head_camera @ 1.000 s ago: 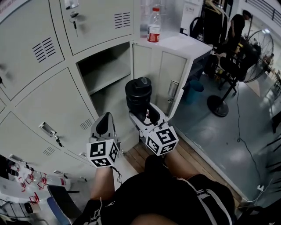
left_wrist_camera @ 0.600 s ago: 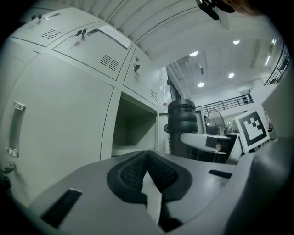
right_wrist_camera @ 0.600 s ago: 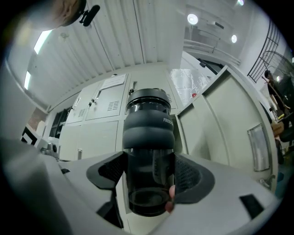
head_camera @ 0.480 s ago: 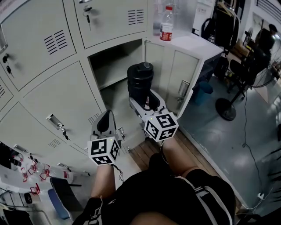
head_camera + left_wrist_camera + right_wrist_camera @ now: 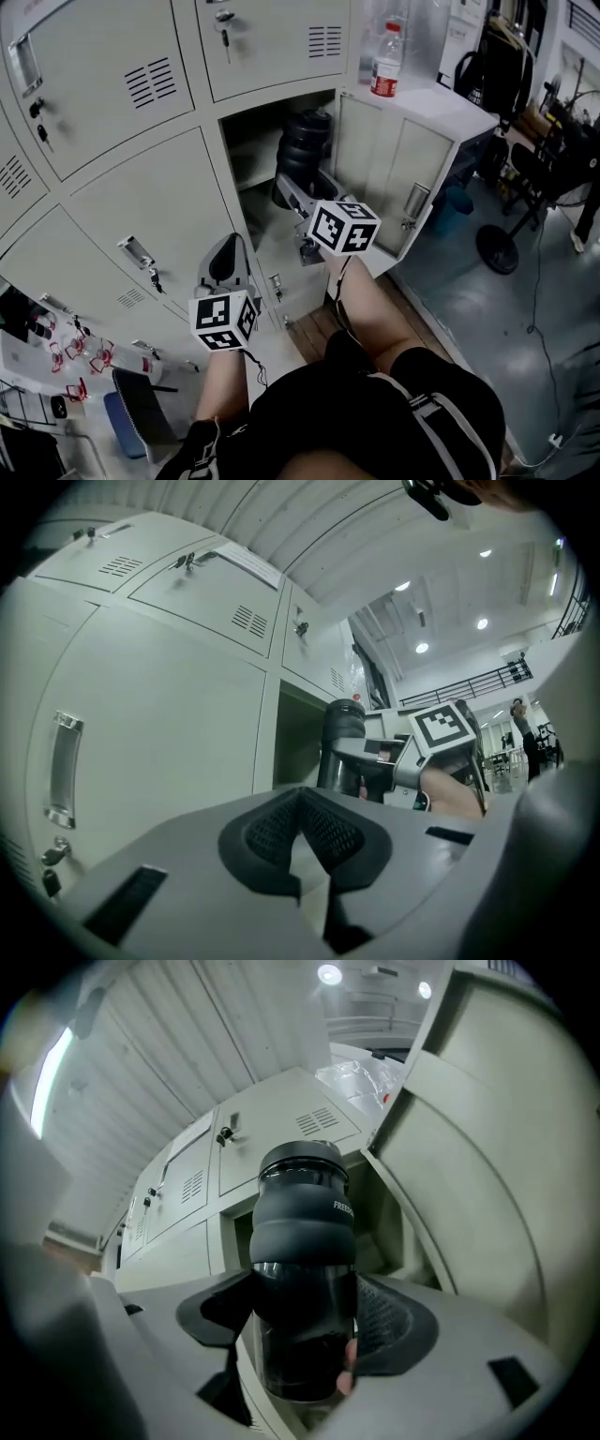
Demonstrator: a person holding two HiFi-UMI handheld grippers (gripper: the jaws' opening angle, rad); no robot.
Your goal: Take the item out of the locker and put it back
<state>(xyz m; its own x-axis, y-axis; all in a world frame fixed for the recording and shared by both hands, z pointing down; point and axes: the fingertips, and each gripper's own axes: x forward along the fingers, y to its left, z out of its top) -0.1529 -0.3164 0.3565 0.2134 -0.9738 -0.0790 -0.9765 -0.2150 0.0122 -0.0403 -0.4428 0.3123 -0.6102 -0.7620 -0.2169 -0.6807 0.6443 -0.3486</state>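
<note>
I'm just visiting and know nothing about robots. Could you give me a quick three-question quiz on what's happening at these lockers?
1. True or false: the left gripper holds the black bottle.
2. The black bottle is held up at: A) an open locker; B) a shut locker door; C) the floor.
3. What colour is the label on the clear bottle?

Key:
1. False. The right gripper holds it, and the left gripper is shut and empty.
2. A
3. Red

Black bottle (image 5: 302, 150) — higher, inside open locker (image 5: 246, 161)
</note>
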